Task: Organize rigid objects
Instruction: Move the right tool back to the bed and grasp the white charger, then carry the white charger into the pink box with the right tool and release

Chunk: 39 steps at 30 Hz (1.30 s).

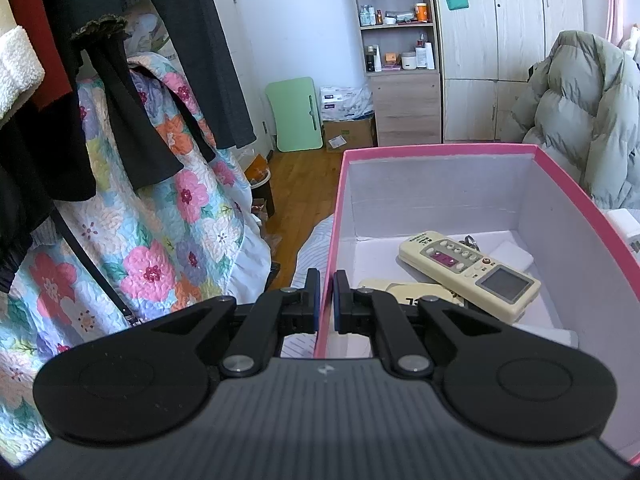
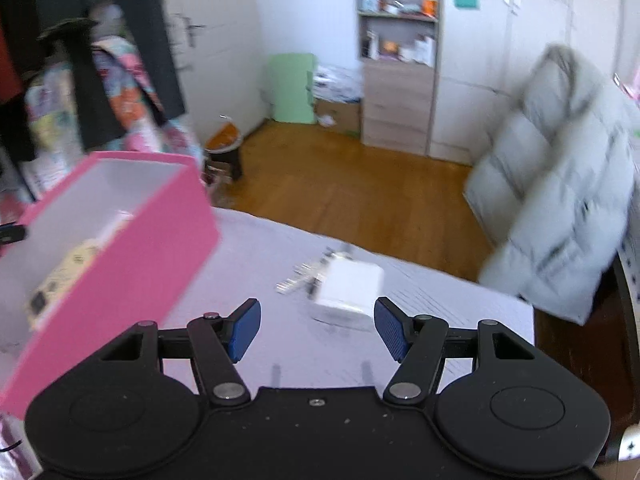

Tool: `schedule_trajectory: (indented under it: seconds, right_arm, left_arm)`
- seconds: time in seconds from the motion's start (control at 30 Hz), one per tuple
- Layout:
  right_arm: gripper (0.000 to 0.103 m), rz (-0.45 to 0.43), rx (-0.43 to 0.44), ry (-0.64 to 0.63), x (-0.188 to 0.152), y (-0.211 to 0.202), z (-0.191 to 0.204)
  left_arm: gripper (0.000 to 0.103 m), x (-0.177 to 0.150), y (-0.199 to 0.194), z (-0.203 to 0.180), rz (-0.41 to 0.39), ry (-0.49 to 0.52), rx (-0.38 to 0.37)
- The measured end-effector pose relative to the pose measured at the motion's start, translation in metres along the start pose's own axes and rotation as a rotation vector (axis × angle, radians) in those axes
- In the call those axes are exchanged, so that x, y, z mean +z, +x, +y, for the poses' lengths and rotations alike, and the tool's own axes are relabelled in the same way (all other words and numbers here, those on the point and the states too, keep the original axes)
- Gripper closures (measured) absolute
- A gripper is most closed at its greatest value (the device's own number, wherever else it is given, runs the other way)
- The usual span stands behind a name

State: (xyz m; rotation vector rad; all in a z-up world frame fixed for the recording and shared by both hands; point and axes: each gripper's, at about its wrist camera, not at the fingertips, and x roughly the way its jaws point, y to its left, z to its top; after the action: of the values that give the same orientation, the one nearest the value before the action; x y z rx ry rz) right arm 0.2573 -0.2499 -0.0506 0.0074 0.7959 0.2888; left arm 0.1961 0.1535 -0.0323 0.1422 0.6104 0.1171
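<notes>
A pink box (image 1: 440, 151) with a white inside holds a cream remote control (image 1: 468, 274), a white block (image 1: 510, 258) and a cream flat item (image 1: 416, 294). My left gripper (image 1: 326, 280) is shut on the box's left wall. In the right wrist view the pink box (image 2: 132, 248) sits at the left on the white bed sheet (image 2: 248, 272). My right gripper (image 2: 316, 320) is open and empty, just short of a white charger block (image 2: 350, 288) with a small metal piece (image 2: 298, 278) beside it.
A floral quilt (image 1: 160, 232) and dark clothes (image 1: 132, 92) hang at the left. A grey puffer jacket (image 2: 560, 208) lies at the right. The wood floor (image 2: 352, 184), a shelf unit (image 1: 396, 40) and wardrobe (image 1: 512, 40) are beyond the bed.
</notes>
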Motion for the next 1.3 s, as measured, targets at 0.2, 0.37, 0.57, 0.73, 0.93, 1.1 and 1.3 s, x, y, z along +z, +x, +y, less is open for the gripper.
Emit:
schedule_trajectory:
  seconds: [0.2, 0.37, 0.57, 0.73, 0.93, 1.1, 1.3]
  right_arm:
    - [0.031, 0.034, 0.002, 0.052, -0.007, 0.04, -0.016]
    - [0.026, 0.04, -0.023, 0.013, -0.005, 0.066, -0.011]
    - [0.026, 0.065, -0.015, 0.089, 0.0, 0.1, -0.018]
    - [0.042, 0.01, -0.065, 0.076, -0.006, 0.096, -0.013]
    - [0.042, -0.018, -0.024, 0.059, -0.02, 0.064, -0.002]
    - [0.042, -0.038, 0.008, 0.044, -0.027, 0.038, 0.01]
    - [0.042, -0.091, 0.068, -0.007, -0.023, 0.003, 0.036]
  left_arm:
    - [0.097, 0.0, 0.0, 0.0, 0.001, 0.001, 0.002]
    - [0.097, 0.0, 0.0, 0.0, 0.003, -0.001, 0.001]
    - [0.097, 0.001, 0.003, 0.0, 0.021, 0.008, -0.002]
    - [0.097, 0.001, 0.002, 0.001, 0.023, 0.007, -0.001]
    - [0.097, 0.002, 0.002, 0.0, 0.024, 0.002, -0.006]
    - [0.097, 0.003, 0.002, 0.002, 0.022, -0.009, -0.008]
    - [0.098, 0.004, 0.002, 0.005, 0.029, -0.025, -0.021]
